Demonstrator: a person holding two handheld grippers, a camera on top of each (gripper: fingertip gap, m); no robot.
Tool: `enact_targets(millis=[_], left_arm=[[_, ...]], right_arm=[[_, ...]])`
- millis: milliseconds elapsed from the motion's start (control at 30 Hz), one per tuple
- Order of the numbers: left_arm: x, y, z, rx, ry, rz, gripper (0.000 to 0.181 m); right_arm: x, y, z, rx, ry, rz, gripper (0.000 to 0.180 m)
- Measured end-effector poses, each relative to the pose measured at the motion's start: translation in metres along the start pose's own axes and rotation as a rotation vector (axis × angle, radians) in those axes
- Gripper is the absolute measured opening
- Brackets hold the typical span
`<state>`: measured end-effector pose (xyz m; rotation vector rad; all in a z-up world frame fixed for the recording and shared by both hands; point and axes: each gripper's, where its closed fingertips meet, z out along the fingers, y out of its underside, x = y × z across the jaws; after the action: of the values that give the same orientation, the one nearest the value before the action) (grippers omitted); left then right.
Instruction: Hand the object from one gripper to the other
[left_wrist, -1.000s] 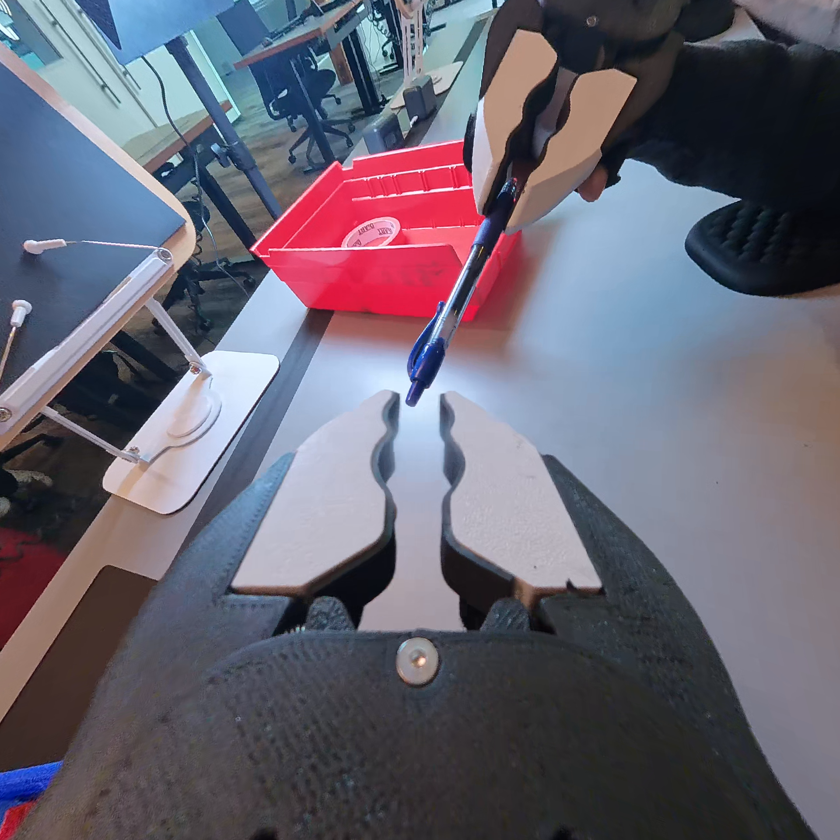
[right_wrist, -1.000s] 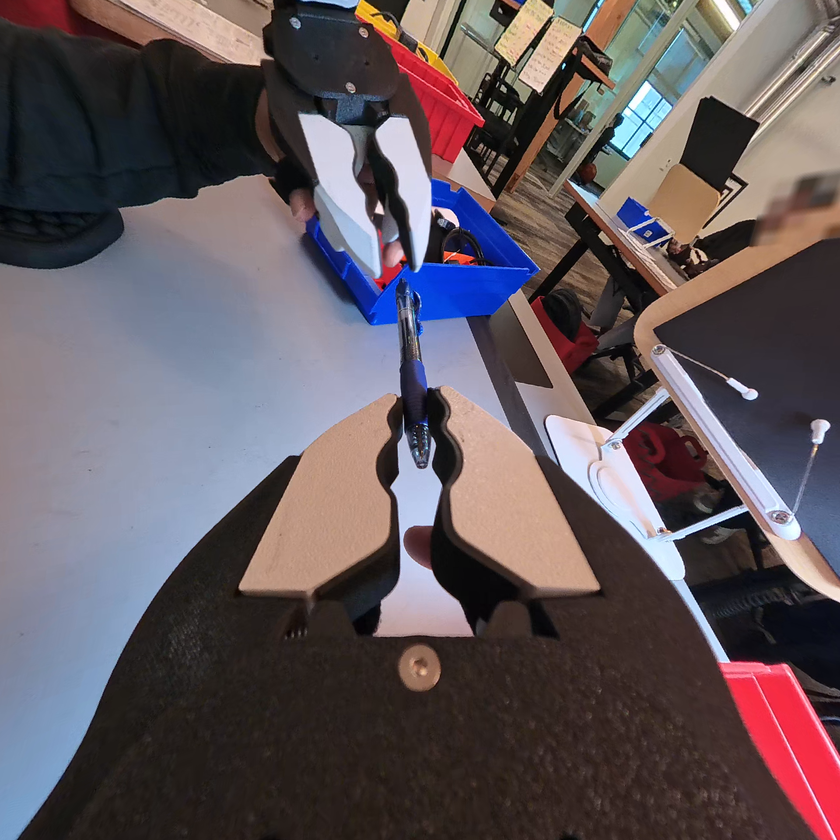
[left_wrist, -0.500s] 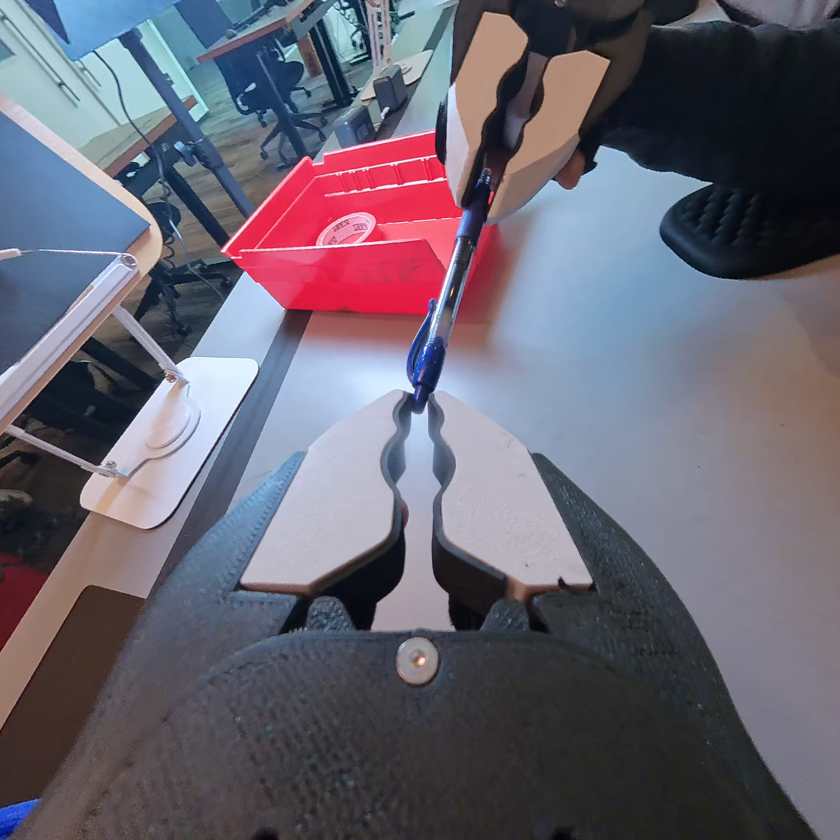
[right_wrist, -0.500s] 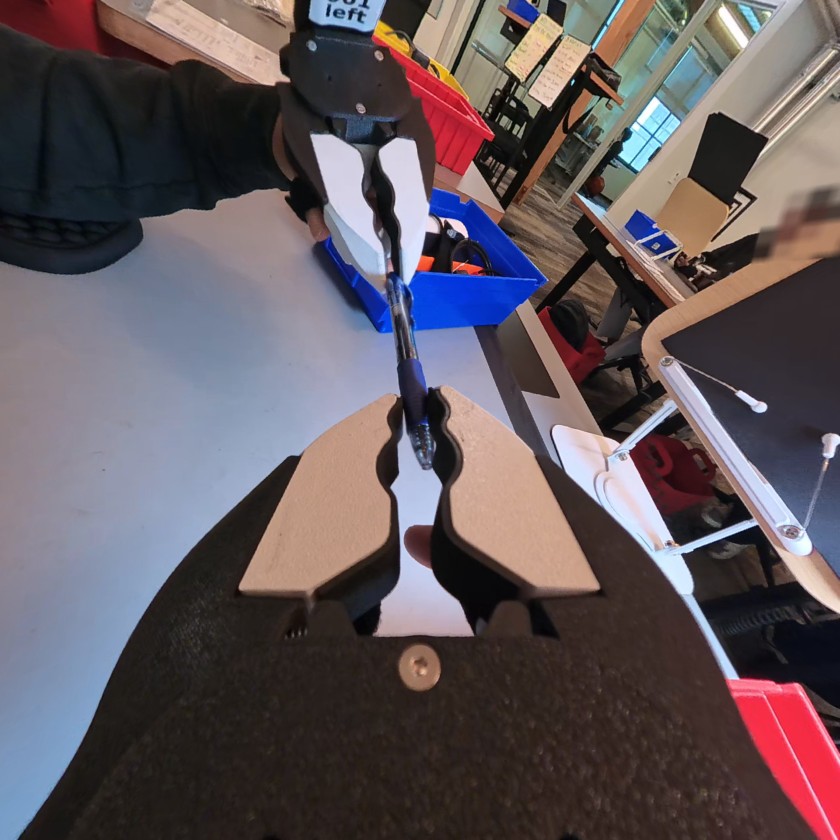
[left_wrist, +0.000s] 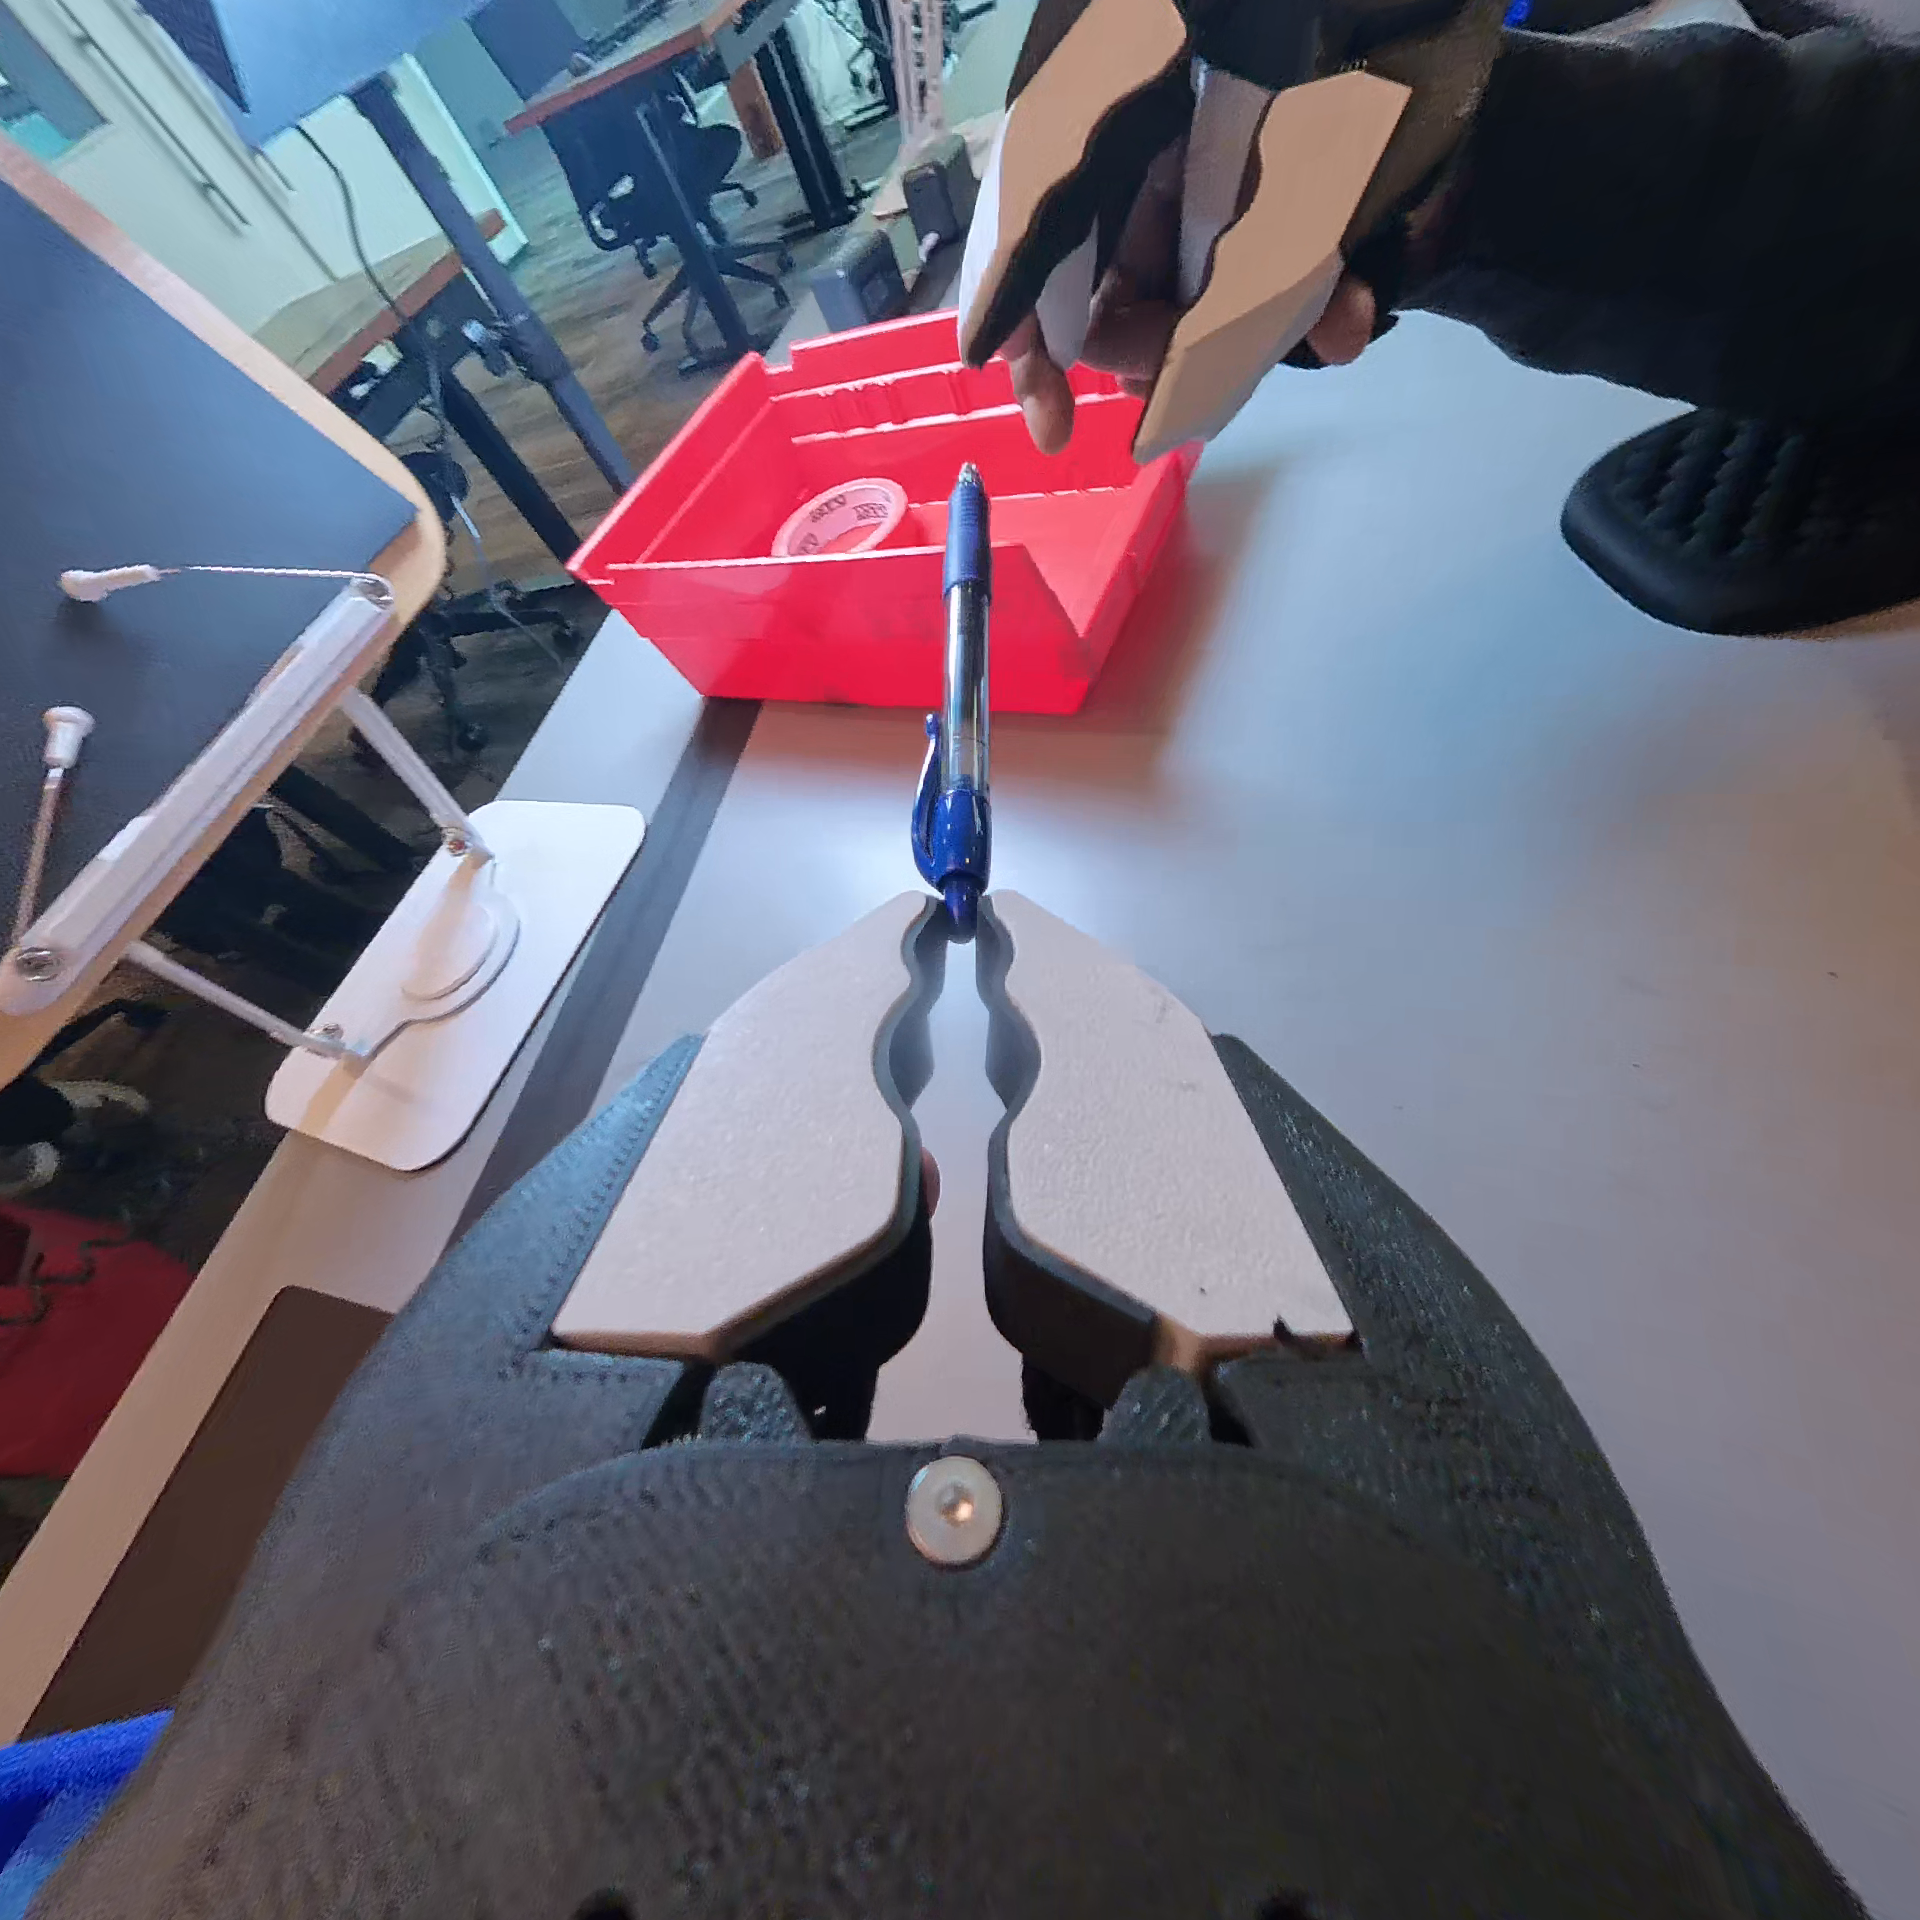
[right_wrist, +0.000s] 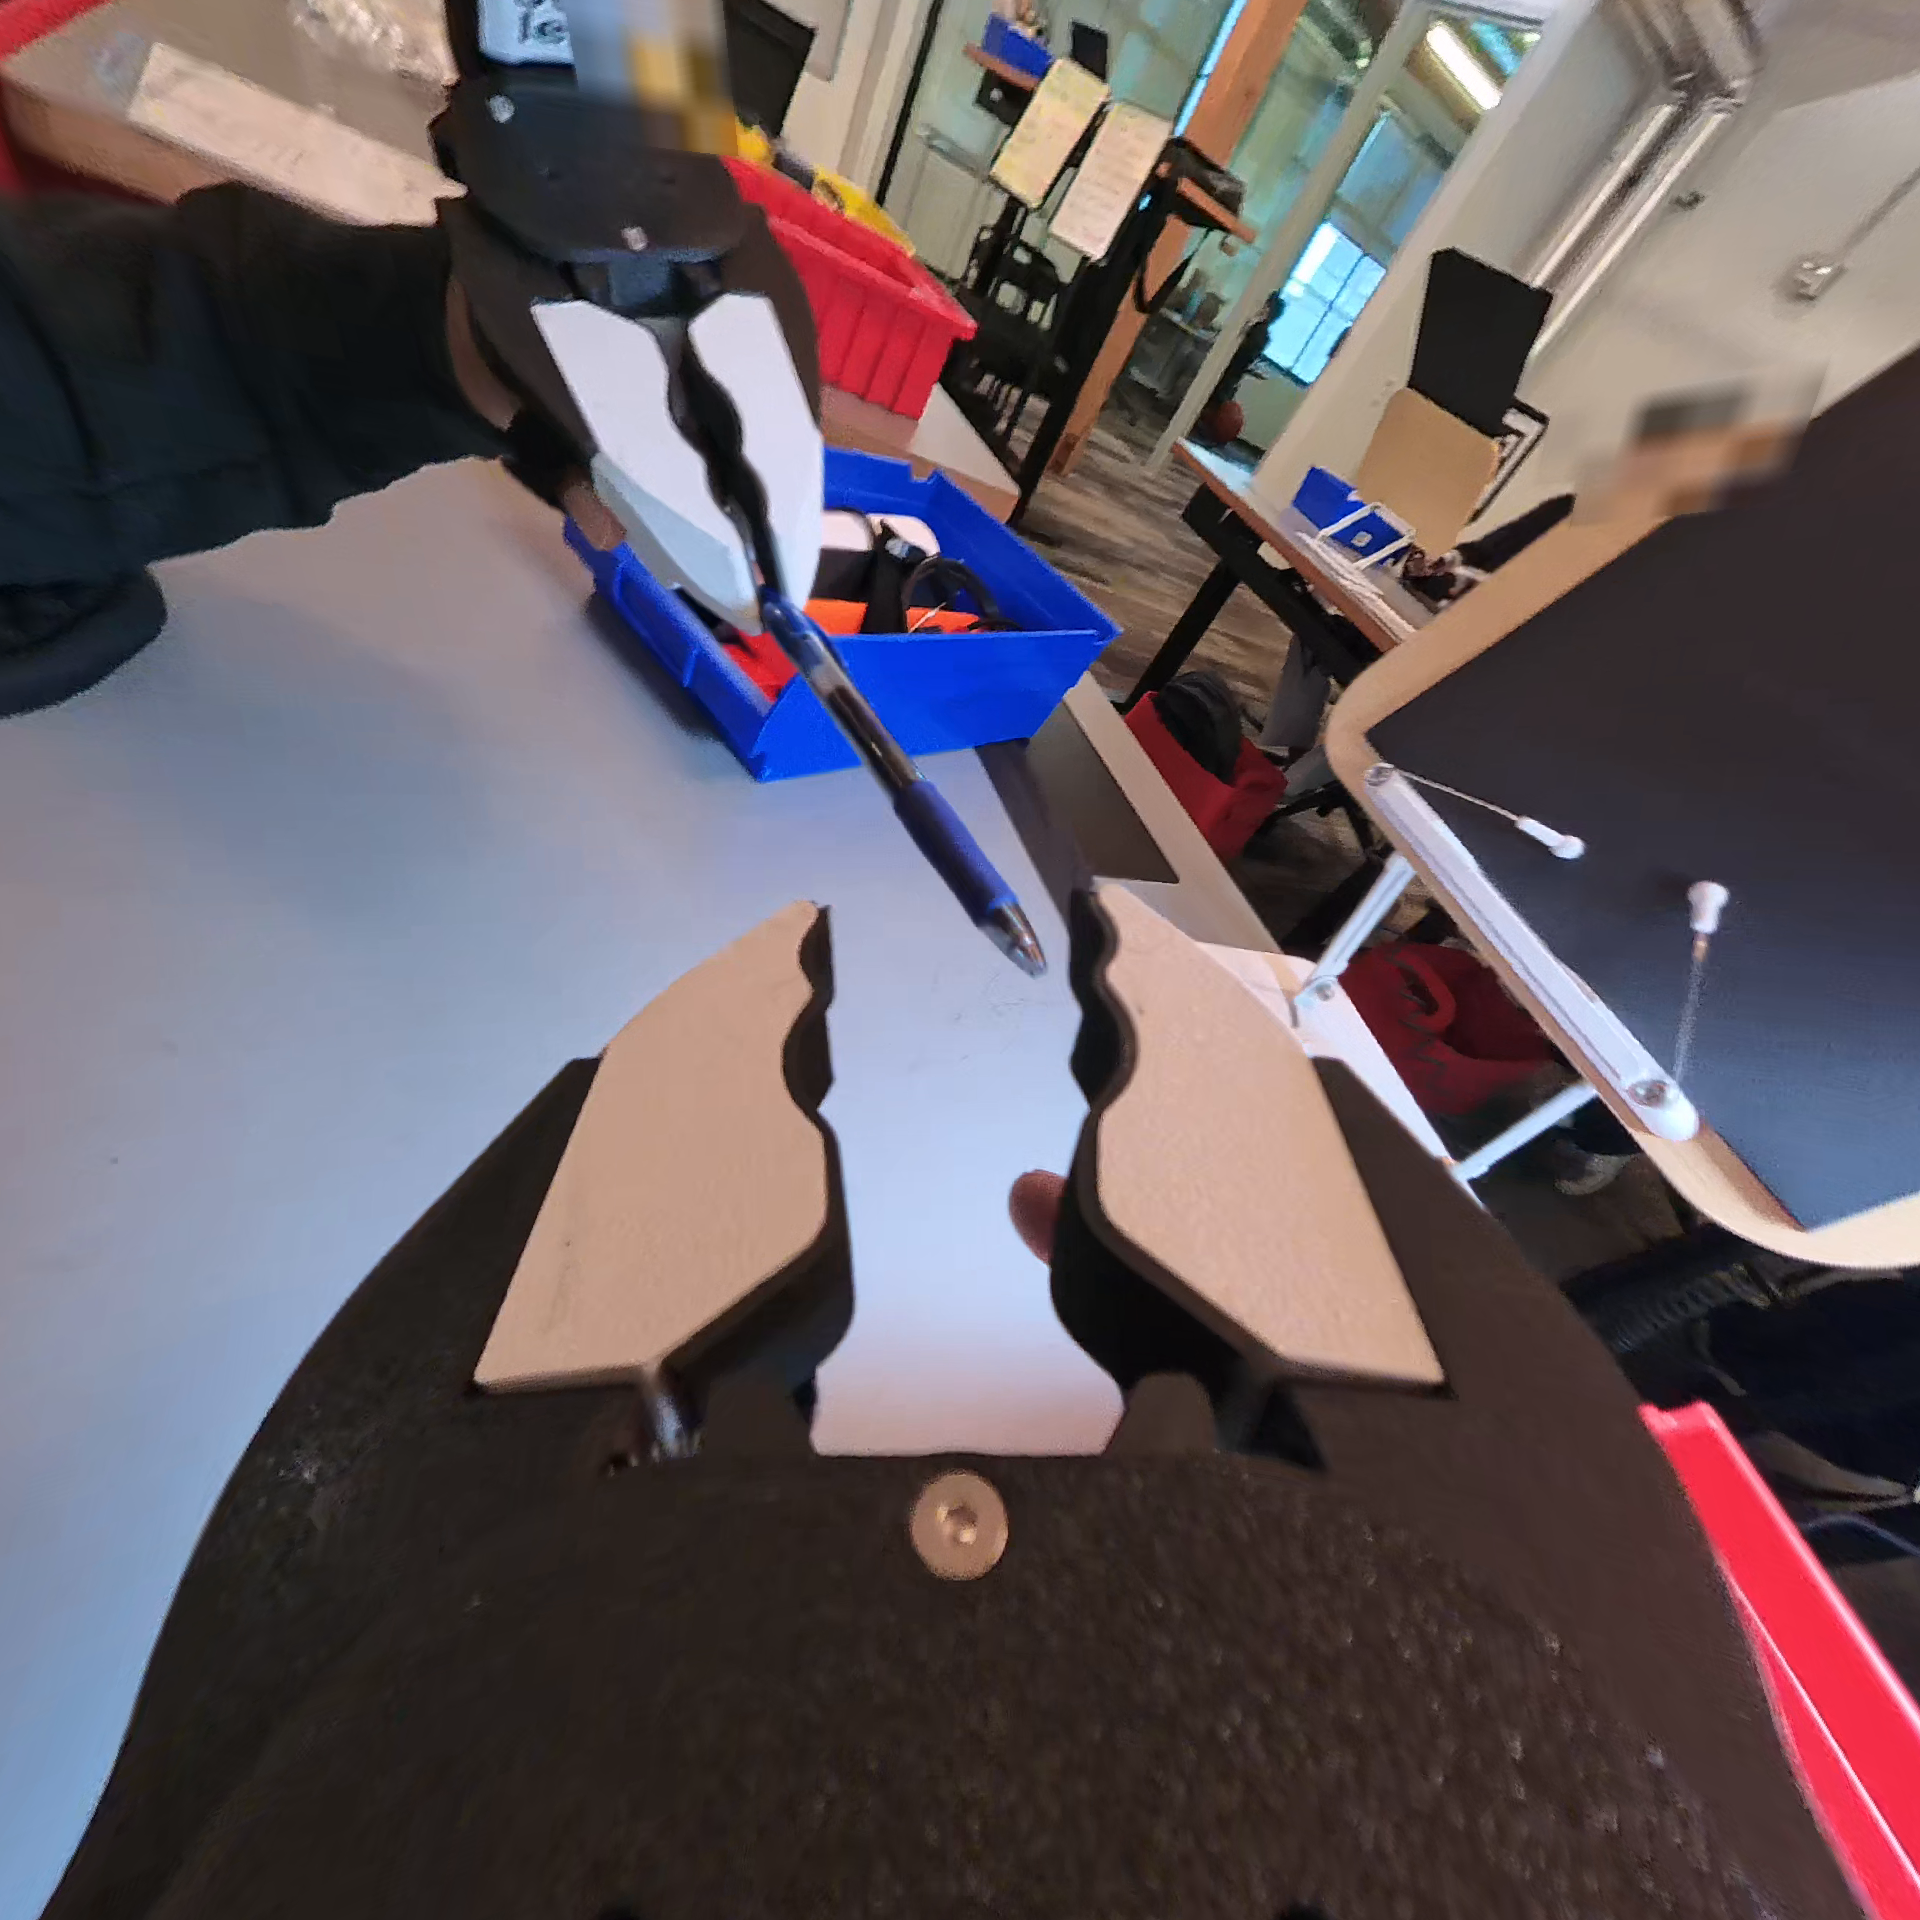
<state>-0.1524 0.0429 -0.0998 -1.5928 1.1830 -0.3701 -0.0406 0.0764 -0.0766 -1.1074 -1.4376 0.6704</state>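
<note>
Left wrist view rides right behind the left gripper, close and low over the grey tabletop, facing the red bin at the tabletop's far edge with the right gripper high in its upper right. Right wrist view sits just behind the right gripper, looking the opposite way across the tabletop toward the blue bin at its edge. The two cameras face each other at close range, each catching the other gripper, and they share the pen hanging between them above the tabletop's middle.
</note>
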Motion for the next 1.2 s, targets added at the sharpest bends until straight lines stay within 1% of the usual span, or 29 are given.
enact_targets(millis=[67,167,267,367,533,633,733,867,933,1033,1100,1200], left_arm=[[-0.006,-0.006,-0.007,0.028,-0.035,0.005,0.006],[-0.016,-0.018,-0.018,0.065,-0.109,0.018,0.006],[-0.023,-0.023,-0.026,0.076,-0.155,0.017,0.006],[-0.026,-0.024,-0.029,0.09,-0.166,0.001,0.006],[-0.03,-0.025,-0.024,0.082,-0.204,-0.015,0.005],[-0.03,-0.026,-0.017,0.054,-0.241,0.001,0.005],[-0.028,-0.028,-0.01,0.022,-0.279,0.035,0.006],[-0.029,-0.025,-0.002,-0.041,-0.345,0.104,0.006],[-0.028,-0.022,0.002,-0.081,-0.372,0.153,0.006],[-0.023,-0.018,0.009,-0.152,-0.381,0.229,0.006],[-0.016,-0.015,0.016,-0.191,-0.367,0.269,0.006],[-0.005,-0.008,0.027,-0.256,-0.325,0.313,0.006]], right_arm=[[0.01,-0.003,-0.005,0.028,0.041,0.023,0.055],[0.023,0.002,-0.007,0.015,0.11,0.021,0.064],[0.031,0.009,-0.003,-0.018,0.169,0.033,0.064],[0.031,0.017,0.006,-0.061,0.194,0.05,0.062],[0.027,0.021,0.027,-0.093,0.286,0.143,0.05],[0.017,0.021,0.04,-0.126,0.323,0.142,0.049],[0.006,0.017,0.049,-0.121,0.342,0.159,0.048],[0.004,0.012,0.051,-0.117,0.389,0.144,0.05],[0.011,0.01,0.046,-0.125,0.447,0.077,0.053],[0.02,0.013,0.039,-0.181,0.517,-0.096,0.055],[0.019,0.018,0.041,-0.223,0.52,-0.222,0.055],[0.014,0.032,0.047,-0.31,0.502,-0.405,0.05]])
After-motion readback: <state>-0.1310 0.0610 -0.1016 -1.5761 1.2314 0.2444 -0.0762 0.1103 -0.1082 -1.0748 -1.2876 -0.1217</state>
